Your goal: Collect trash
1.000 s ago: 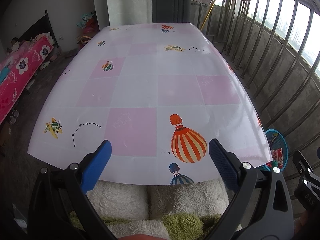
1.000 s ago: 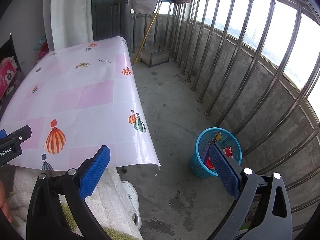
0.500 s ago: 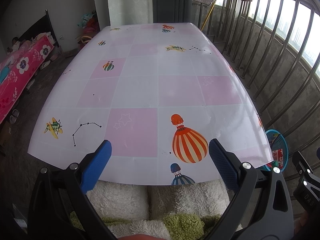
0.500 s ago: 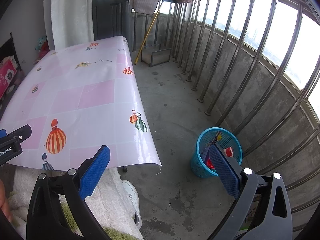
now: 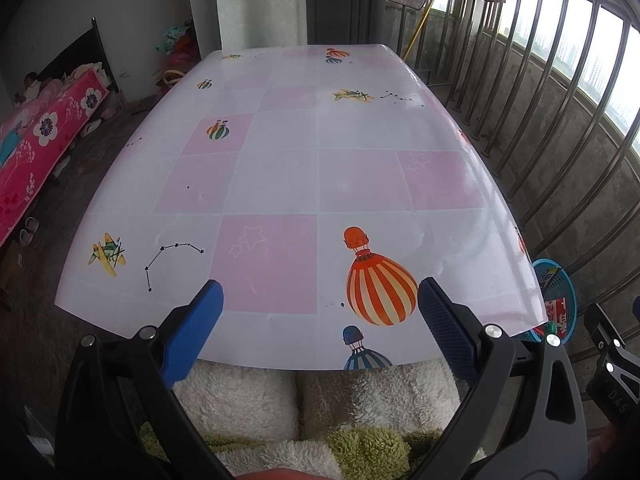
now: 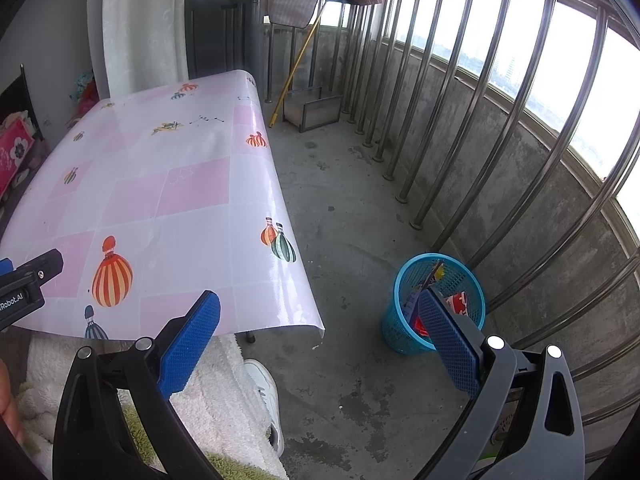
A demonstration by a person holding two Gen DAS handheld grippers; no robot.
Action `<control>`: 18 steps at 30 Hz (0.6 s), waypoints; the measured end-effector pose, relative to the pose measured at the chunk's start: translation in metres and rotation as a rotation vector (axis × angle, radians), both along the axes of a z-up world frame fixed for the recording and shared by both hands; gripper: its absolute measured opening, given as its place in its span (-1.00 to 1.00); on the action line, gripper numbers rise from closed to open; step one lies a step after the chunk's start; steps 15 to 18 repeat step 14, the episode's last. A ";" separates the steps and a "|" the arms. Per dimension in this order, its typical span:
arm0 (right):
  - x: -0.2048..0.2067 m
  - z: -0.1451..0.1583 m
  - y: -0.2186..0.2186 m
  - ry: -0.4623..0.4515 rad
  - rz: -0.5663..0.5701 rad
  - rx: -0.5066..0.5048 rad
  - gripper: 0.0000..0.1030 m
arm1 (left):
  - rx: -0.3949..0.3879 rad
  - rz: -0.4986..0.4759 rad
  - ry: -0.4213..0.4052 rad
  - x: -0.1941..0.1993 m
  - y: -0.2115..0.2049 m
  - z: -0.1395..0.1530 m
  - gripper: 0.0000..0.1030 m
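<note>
The left gripper (image 5: 320, 308) is wide apart with nothing in it, low in the frame over the near edge of the table (image 5: 320, 168). The right gripper (image 6: 320, 320) is wide apart too, holding nothing. The blue bin (image 6: 400, 332) with trash (image 6: 456, 302) inside stands on the floor at the lower right, beside the railing (image 6: 500, 120).

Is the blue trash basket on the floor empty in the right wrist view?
No, the blue mesh basket standing on the concrete floor already holds several pieces of trash, including red and white packaging.
</note>
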State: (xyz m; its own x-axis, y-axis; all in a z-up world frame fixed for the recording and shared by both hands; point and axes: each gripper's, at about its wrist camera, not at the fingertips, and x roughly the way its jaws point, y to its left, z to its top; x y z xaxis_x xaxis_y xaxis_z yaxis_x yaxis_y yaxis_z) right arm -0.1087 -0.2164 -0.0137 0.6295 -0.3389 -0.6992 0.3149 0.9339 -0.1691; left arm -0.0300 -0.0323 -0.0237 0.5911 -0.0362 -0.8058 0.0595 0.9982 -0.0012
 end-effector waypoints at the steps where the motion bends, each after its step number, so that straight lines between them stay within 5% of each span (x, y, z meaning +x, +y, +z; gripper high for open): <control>1: 0.000 0.000 0.000 -0.001 -0.001 0.002 0.87 | -0.001 0.000 0.000 0.000 0.000 0.000 0.82; 18: 0.000 0.000 0.000 0.000 -0.001 0.003 0.87 | -0.007 0.024 0.010 -0.002 -0.001 -0.002 0.81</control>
